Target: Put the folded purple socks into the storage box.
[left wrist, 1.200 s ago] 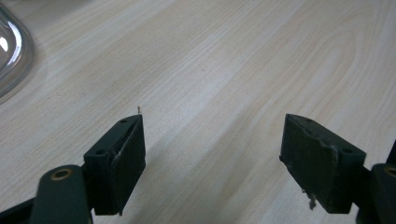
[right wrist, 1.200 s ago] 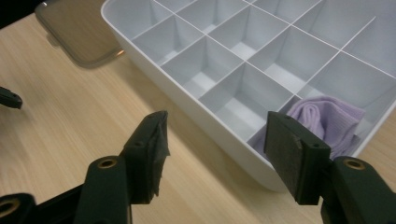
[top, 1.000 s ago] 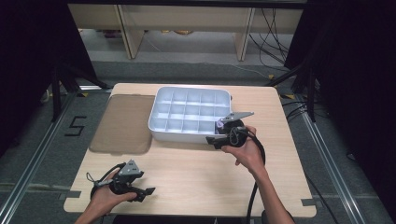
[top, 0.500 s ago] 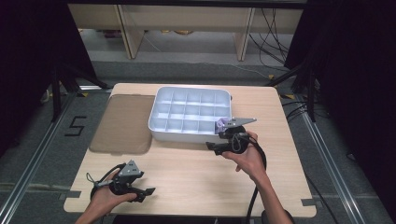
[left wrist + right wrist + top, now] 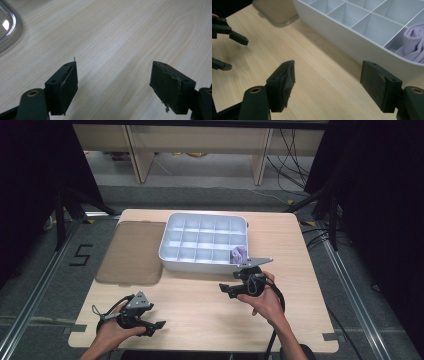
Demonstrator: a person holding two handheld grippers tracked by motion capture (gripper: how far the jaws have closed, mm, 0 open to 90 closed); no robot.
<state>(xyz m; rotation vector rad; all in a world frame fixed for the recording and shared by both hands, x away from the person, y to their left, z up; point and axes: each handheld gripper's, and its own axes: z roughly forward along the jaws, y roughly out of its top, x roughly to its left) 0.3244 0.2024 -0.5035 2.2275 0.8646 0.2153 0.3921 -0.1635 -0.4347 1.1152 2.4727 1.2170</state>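
Note:
A white tray (image 5: pixel 172 257) split into several compartments stands at the table's middle back. A folded purple cloth (image 5: pixel 239 254) lies in its near right compartment and shows at the right edge of the right gripper view (image 5: pixel 414 47). My right gripper (image 5: pixel 227 290) hovers just in front of that corner, pointing left. Its jaws (image 5: pixel 328 75) have just been opening and stand open with only bare wood between them. My left gripper (image 5: pixel 156 328) rests near the front left edge, open (image 5: pixel 113 75) over bare table. It also shows in the right gripper view (image 5: pixel 235 53).
A brown see-through lid (image 5: pixel 132 252) lies flat to the left of the tray, its corner in the left gripper view (image 5: pixel 7 25). The wooden table (image 5: pixel 200 305) has free room between the two grippers. Dark floor and cables surround the table.
My right gripper has drawn back from the tray's near right corner toward the table's front, its jaws wider apart. The purple cloth stays in the compartment. The left gripper has not moved.

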